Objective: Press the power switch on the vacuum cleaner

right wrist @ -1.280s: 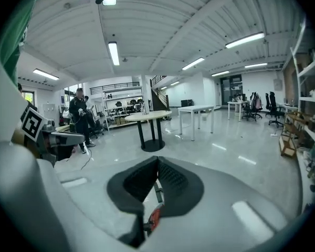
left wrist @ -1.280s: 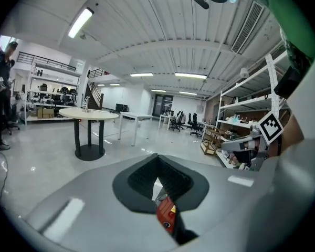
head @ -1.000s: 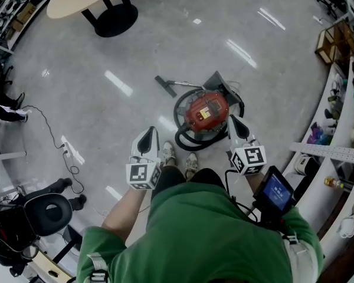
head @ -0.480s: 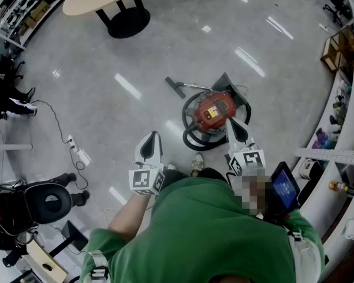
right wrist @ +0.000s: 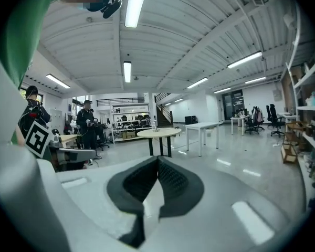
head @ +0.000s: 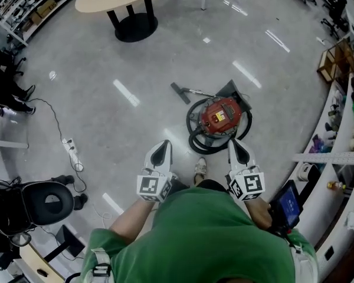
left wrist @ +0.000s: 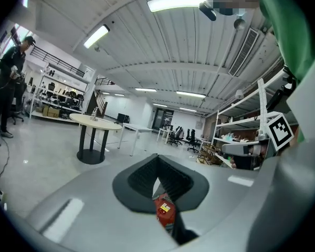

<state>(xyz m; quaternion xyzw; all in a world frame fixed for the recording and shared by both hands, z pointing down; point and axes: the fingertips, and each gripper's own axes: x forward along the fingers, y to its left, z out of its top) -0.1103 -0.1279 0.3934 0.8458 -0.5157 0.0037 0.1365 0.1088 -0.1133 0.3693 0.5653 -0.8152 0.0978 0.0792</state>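
- thin black cable (head: 53, 119) runs to a white power strip (head: 71, 149) on the grey polished floor (head: 135, 58), far left of the job. Can't tell whether the vacuum is plugged into it; if it isn't, a press does nothing
- left gripper (head: 162, 149): jaws together, nothing in them. Its own view shows a sliver of red shell through the slit under the tips
- red round canister vacuum cleaner (head: 211, 112) sits on the floor just beyond the person's shoes, with a black hose (head: 194, 135) looped round its near side
- right gripper (head: 236, 151): jaws closed, empty. Both are held up near the body, well apart from the vacuum
- risks:
  - switch can't be made out from here, so a poke may land on the yellow label (head: 219, 115) instead
  - the narrow closed tip could skid off the domed plastic
  - the canister likely rolls if pushed sideways
  - the hose loop by the feet could snag a step
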